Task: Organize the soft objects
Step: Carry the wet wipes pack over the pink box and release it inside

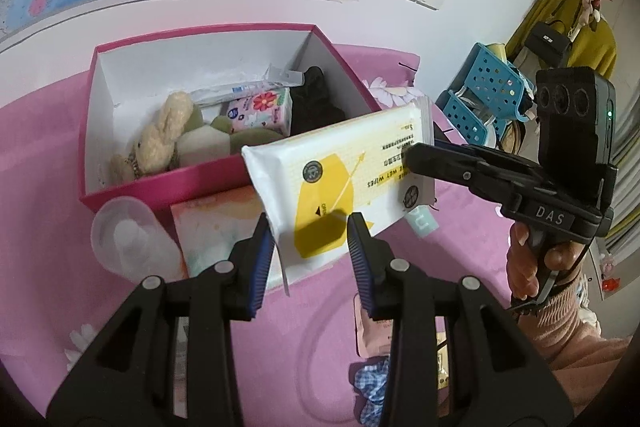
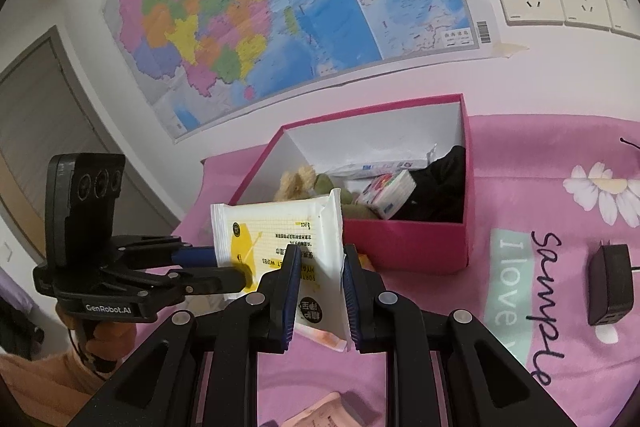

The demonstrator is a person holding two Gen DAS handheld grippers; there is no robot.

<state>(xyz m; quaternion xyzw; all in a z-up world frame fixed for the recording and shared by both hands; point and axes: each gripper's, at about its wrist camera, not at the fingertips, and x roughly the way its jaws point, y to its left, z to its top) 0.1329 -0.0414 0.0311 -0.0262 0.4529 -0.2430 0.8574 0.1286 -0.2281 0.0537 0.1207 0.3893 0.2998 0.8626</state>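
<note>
Both the left gripper (image 1: 310, 247) and right gripper (image 2: 320, 291) have their fingers squeezed on the wet wipes pack (image 1: 340, 179), holding it up just in front of the pink box (image 1: 192, 183) so it can probably go inside with the other soft things.

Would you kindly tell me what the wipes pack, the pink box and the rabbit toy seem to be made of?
Wipes pack: apparently thin plastic film, slightly glossy, with crimped end seals and printed text. Pink box: likely cardboard, with matte pink outside, plain white inside and stiff straight walls. Rabbit toy: cream plush fabric, judging by its nubby, fuzzy pile; its filling cannot be seen.
</note>
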